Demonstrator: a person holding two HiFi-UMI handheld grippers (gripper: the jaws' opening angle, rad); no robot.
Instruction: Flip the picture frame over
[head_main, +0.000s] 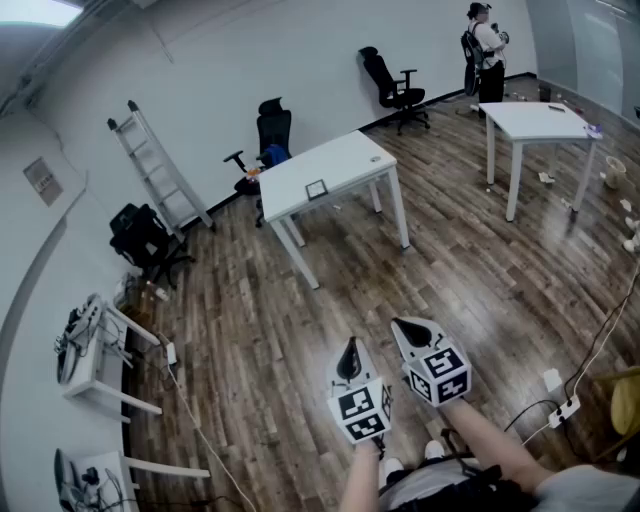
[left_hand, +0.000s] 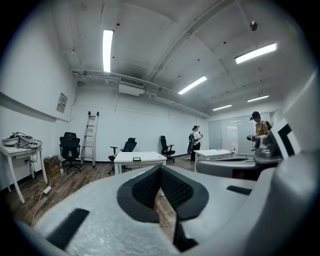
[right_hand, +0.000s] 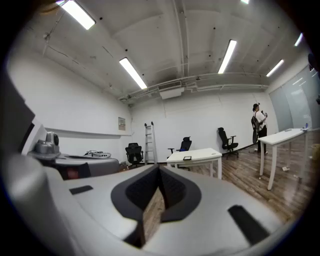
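L gripper (head_main: 349, 346) & R gripper (head_main: 407, 326) both closed tight, empty, above wood floor (head_main: 260, 340).

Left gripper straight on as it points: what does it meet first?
Open wooden floor ahead; first in line is probably the white rectangular table with the small dark picture frame, though depth is unclear.
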